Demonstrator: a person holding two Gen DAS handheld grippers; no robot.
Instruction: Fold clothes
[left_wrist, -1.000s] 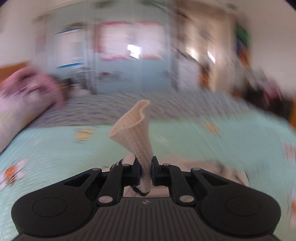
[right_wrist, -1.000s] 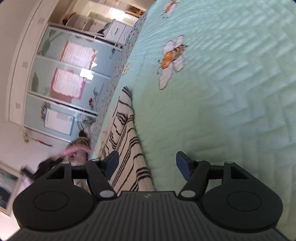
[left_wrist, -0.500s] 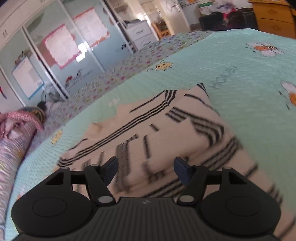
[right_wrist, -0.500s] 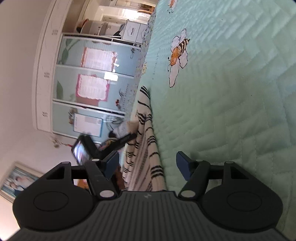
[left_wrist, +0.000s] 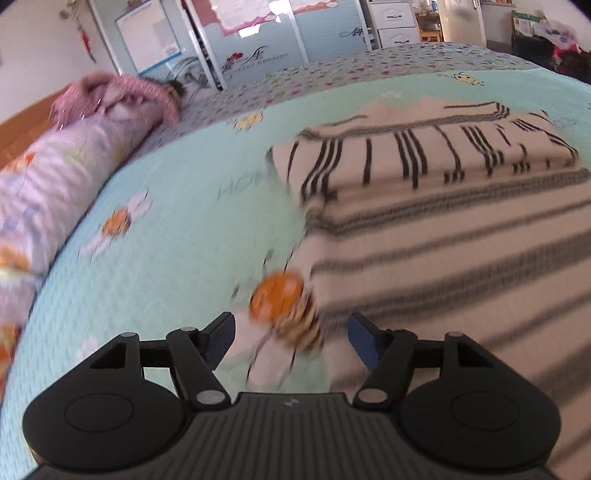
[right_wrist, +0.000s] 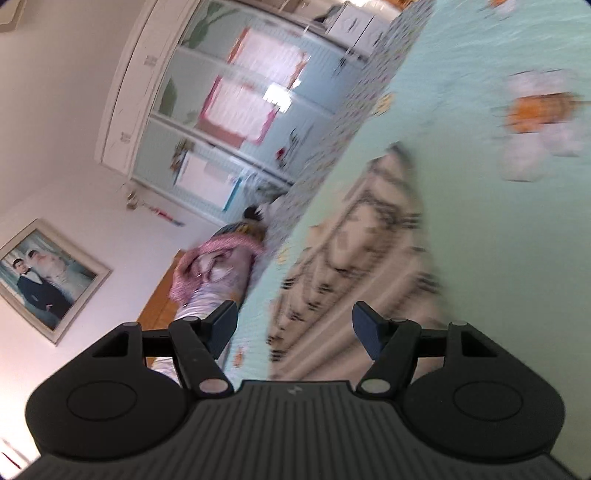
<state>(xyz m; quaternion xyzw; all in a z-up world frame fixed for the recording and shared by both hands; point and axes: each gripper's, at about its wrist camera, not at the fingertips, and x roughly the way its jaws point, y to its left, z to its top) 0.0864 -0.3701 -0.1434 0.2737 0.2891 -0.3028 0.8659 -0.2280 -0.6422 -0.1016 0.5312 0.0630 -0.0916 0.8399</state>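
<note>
Since a second ago you've let go of the cream fabric, so your left hand-held gripper (left_wrist: 288, 338) and right hand-held gripper (right_wrist: 293, 326) both gape empty over the folded striped garment (left_wrist: 436, 206) on the bed (left_wrist: 177, 236).

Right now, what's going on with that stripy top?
Left gripper open, right gripper open. Striped garment partly folded on bedspread, unheld. Nothing in the way.

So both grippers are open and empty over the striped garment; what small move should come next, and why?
Probably bring the left gripper down onto the near edge of the striped garment and pinch it. One end is already folded over, the nearer part lies flat on the bedspread, and the right gripper holds nothing.
</note>
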